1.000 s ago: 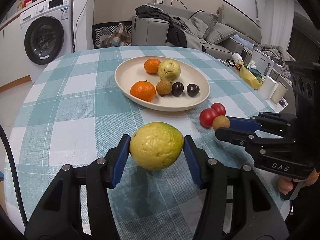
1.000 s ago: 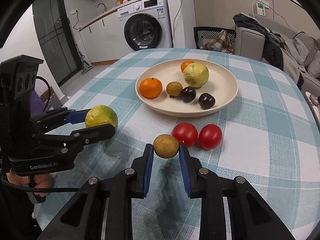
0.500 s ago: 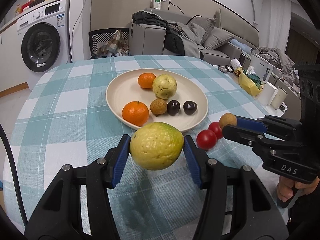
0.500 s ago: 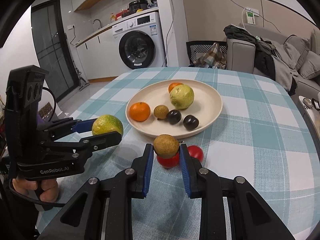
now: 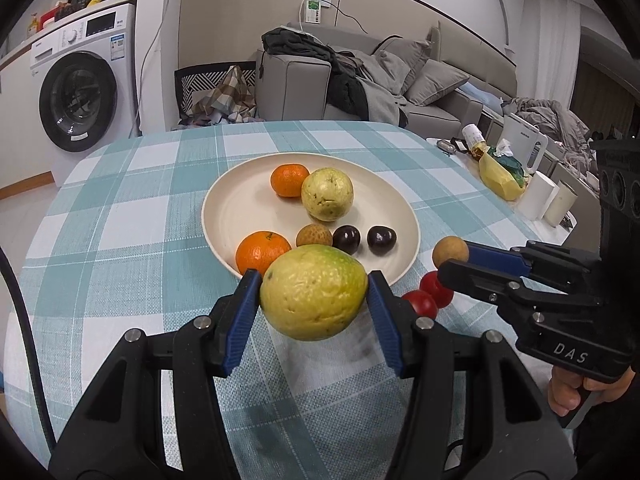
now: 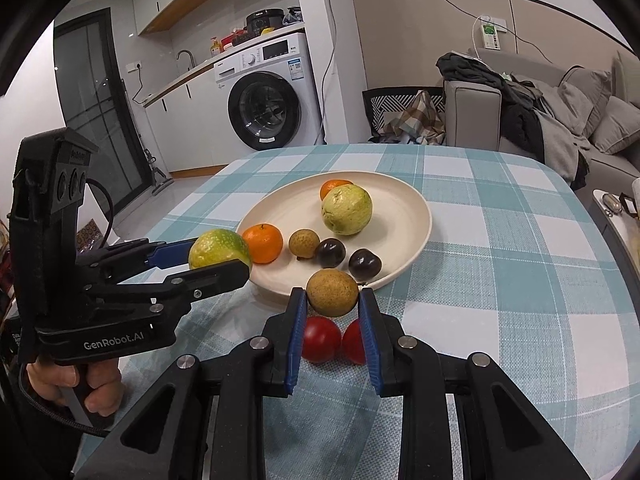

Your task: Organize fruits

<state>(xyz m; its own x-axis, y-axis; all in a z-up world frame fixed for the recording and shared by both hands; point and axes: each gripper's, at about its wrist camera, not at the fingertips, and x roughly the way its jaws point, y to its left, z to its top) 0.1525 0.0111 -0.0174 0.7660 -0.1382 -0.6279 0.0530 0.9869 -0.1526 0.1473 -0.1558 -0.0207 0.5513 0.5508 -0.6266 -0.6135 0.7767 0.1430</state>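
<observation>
My left gripper [image 5: 314,294] is shut on a large yellow-green guava [image 5: 314,292], held above the near rim of the cream plate [image 5: 240,200]. My right gripper [image 6: 332,294] is shut on a small brown longan [image 6: 332,292], held just short of the plate [image 6: 416,216]. The plate holds two oranges [image 5: 262,252], a pale guava [image 5: 327,195], a longan [image 5: 314,235] and two dark round fruits [image 5: 381,240]. Two red tomatoes [image 6: 322,338] lie on the checked cloth under the right gripper. Each gripper shows in the other view: the left gripper [image 6: 220,256] and the right gripper [image 5: 450,256].
The round table [image 5: 120,220] wears a teal checked cloth. A side stand at the right carries a yellow bag [image 5: 500,176], white cups [image 5: 536,200] and a kettle. A washing machine [image 5: 80,84], a chair and a grey sofa [image 5: 360,76] stand beyond the table.
Both grippers have moved forward and a little up toward the plate with their fruits. The guava now hangs over the near rim, and the tomatoes sit beneath the right gripper.
</observation>
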